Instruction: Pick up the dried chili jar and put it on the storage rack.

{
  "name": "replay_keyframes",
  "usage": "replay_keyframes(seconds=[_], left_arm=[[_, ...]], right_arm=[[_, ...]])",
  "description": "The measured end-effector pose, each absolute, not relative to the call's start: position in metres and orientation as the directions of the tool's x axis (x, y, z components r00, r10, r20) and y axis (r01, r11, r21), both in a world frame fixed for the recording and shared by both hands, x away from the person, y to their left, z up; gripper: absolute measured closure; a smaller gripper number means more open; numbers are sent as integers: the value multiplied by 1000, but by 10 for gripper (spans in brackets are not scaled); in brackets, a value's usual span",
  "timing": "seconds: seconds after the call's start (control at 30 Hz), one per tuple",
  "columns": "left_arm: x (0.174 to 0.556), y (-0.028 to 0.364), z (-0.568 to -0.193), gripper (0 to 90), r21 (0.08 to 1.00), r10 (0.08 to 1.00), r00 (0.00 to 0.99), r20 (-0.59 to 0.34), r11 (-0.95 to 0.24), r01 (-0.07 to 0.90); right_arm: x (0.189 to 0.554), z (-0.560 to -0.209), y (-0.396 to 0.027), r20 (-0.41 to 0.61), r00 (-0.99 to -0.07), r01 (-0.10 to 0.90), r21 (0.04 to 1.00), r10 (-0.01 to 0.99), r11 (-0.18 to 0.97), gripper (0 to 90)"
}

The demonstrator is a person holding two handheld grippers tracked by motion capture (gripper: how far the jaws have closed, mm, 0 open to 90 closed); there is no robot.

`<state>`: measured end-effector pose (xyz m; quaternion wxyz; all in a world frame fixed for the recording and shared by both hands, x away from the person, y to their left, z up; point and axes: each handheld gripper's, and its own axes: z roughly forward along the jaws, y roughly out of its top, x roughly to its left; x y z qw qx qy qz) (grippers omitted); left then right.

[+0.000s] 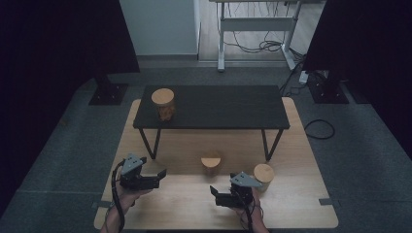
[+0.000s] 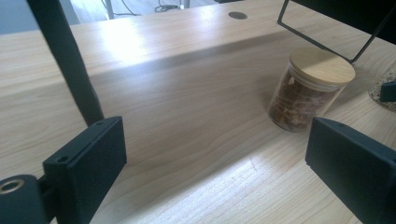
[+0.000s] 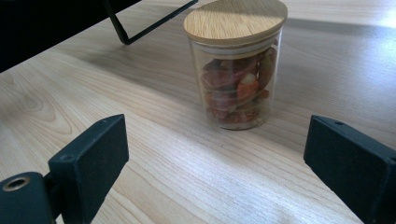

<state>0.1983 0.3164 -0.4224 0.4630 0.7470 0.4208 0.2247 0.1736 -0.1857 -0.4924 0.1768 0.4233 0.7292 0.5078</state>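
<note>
- The middle jar (image 1: 211, 165) stands upright on the wooden table (image 1: 184, 204), its long axis straight up and its wooden lid (image 3: 235, 19) flat on top.
- It sits just in front of the low black shelf (image 1: 214, 107), between my two hands and a little beyond them.
- In the right gripper view the jar is ahead of my right gripper (image 1: 221, 195), centred between the jaws but well clear of them; it is packed with reddish and orange pieces.
- My right gripper lies low over the table, pointing left across it; its jaws are spread wide, gripping nothing.
- My left gripper (image 1: 160, 177) points right, towards the same jar, which shows at the right of its own view; its jaws are also spread, with bare wood between them.
- A second jar (image 1: 263, 175) stands upright just beside my right hand (image 1: 245, 206).
- A third jar (image 1: 163, 104) stands upright on the shelf's left end.
</note>
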Motion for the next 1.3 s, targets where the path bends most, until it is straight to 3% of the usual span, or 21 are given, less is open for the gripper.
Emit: replay_keyframes(seconds=[0.73, 1.3], left_arm=[[201, 309, -425, 41, 878, 814, 580, -44, -246, 412], [192, 313, -425, 37, 896, 836, 548, -41, -212, 390]], right_arm=[[208, -496, -167, 147, -565, 455, 876, 812, 158, 38], [233, -491, -158, 126, -581, 441, 879, 804, 181, 50]])
